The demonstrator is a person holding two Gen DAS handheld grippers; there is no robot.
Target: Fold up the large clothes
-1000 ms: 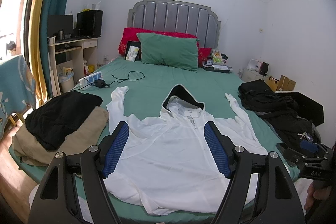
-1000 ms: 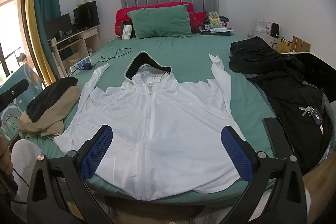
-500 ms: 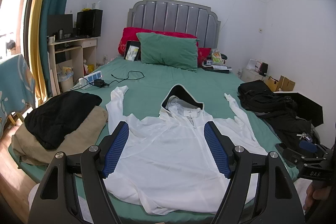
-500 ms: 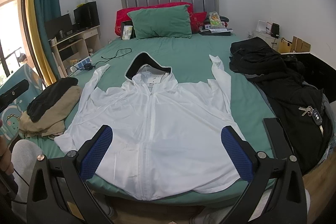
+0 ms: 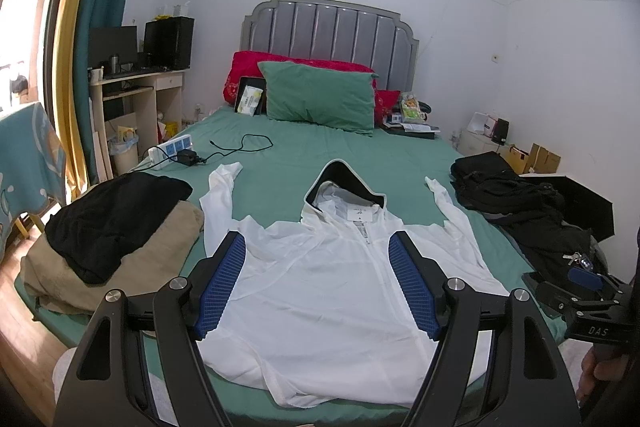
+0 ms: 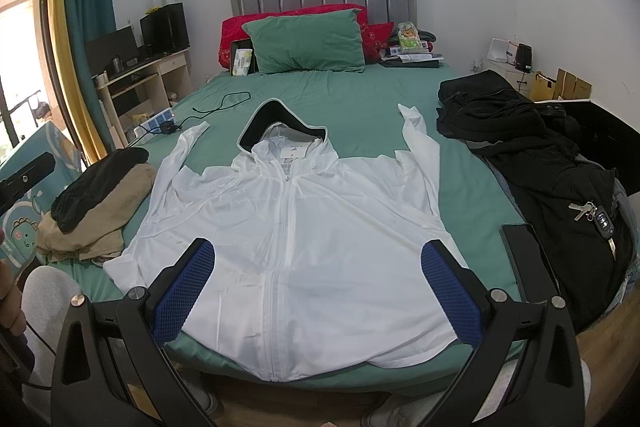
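A white hooded zip jacket [image 5: 320,279] lies flat, front up, on the green bed [image 5: 320,155], hood toward the pillows and both sleeves stretched up along its sides. It also shows in the right wrist view [image 6: 304,227]. My left gripper [image 5: 318,267] is open and empty, held above the jacket's lower half near the foot of the bed. My right gripper [image 6: 318,279] is open wide and empty, above the jacket's hem. The right gripper's body shows at the right edge of the left wrist view [image 5: 576,299].
A pile of black and tan clothes [image 5: 108,235] lies on the bed's left edge. Black clothes with keys [image 6: 560,163] and a phone [image 6: 524,259] lie on the right. A power strip and cable [image 5: 180,153] sit at the far left, with pillows [image 5: 320,99] at the headboard.
The left wrist view has shifted very slightly; both grippers stay open and the jacket has not moved.
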